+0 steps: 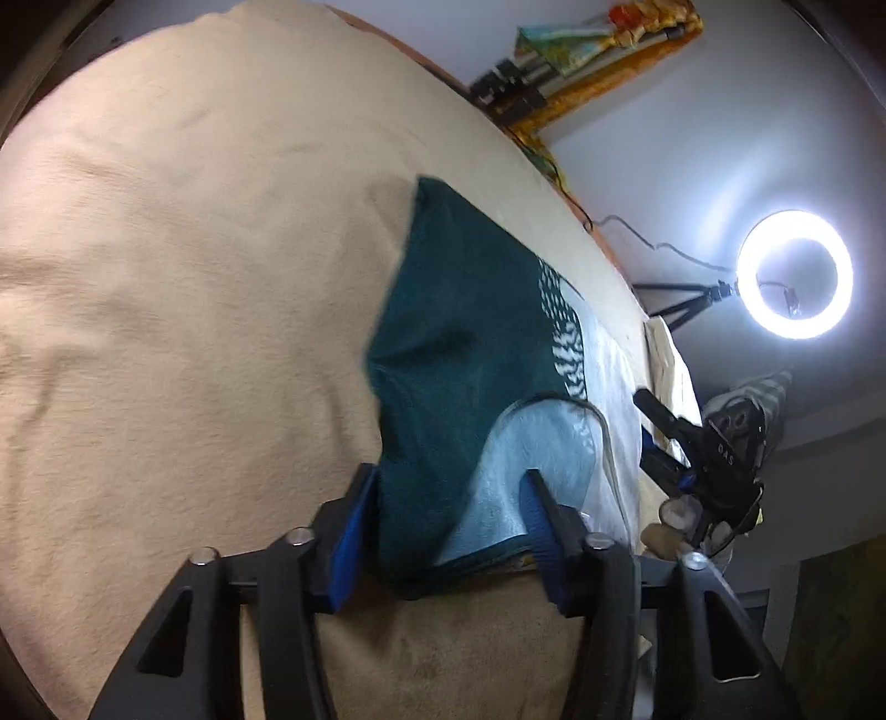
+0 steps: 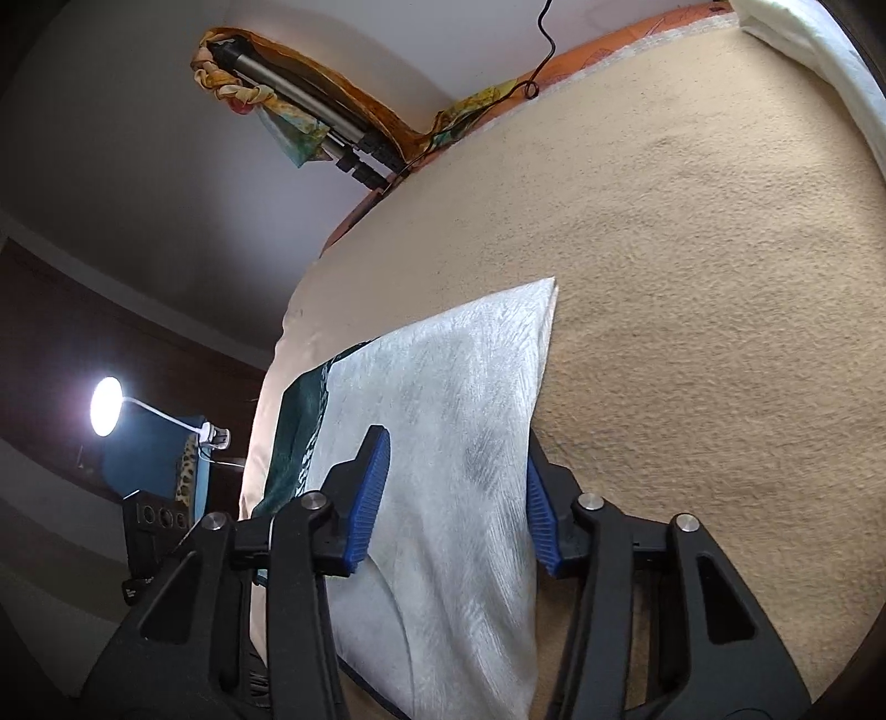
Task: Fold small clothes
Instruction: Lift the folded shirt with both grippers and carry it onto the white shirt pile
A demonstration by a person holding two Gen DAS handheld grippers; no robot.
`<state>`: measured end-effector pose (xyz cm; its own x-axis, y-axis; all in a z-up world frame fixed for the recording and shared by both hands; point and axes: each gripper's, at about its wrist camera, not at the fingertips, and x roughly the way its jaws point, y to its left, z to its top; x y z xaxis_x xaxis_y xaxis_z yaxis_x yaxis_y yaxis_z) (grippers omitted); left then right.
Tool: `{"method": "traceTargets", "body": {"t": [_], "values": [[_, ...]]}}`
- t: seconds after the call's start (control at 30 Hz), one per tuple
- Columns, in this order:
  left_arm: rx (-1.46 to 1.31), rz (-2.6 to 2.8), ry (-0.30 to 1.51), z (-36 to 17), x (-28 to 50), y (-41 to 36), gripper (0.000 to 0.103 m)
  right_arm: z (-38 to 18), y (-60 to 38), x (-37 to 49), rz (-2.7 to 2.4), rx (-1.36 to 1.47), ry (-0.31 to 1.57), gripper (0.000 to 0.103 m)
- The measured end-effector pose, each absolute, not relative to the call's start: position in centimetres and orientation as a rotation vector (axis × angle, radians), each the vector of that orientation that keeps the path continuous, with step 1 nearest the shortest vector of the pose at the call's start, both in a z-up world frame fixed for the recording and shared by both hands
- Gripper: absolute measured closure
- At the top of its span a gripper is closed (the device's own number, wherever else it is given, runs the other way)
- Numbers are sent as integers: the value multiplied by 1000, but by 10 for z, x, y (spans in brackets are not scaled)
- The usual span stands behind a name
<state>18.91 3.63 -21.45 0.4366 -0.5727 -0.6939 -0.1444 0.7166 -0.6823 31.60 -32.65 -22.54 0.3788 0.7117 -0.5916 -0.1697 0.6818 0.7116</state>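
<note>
A small garment, dark green (image 1: 465,354) with a pale white part, lies on the beige blanket (image 1: 183,310). My left gripper (image 1: 448,498) is open, its blue-padded fingers (image 1: 354,531) on either side of the garment's near edge, where the cloth rises in a fold. In the right wrist view the garment's white part (image 2: 459,421) lies flat with a green strip at its left. My right gripper (image 2: 457,493) is open, its fingers (image 2: 371,498) straddling the white cloth. The right gripper also shows in the left wrist view (image 1: 703,459).
The blanket-covered bed spreads wide around the garment. A ring light on a tripod (image 1: 794,274) stands beyond the bed edge. A lamp (image 2: 108,407) and a folded tripod in a yellow cloth (image 2: 310,111) sit by the wall. A white pillow (image 2: 803,33) lies far right.
</note>
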Motion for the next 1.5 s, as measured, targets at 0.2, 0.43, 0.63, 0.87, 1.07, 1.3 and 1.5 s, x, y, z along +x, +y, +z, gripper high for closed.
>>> {"method": "traceTargets", "body": {"t": [0.2,0.43,0.63,0.87,1.07,1.3,1.5], "values": [[-700,-282,1089,-216,196,27,91,-225,-316,317,569,564,1062,89],[-573,-312,1037,-201,188,8,98,-206,-294,310,514,381,1043,97],[-515,-346,959,-169,183,-3,99,-179,-288,299,515,318,987,98],[-472,-403,921,-148,188,-24,99,-143,-302,285,523,284,924,98],[-444,-461,902,-135,203,-59,99,-116,-336,280,494,294,862,98],[-427,-538,854,-113,234,-112,99,-83,-390,282,408,250,810,98],[-373,-595,810,-93,270,-176,99,-57,-449,293,322,239,759,98]]}}
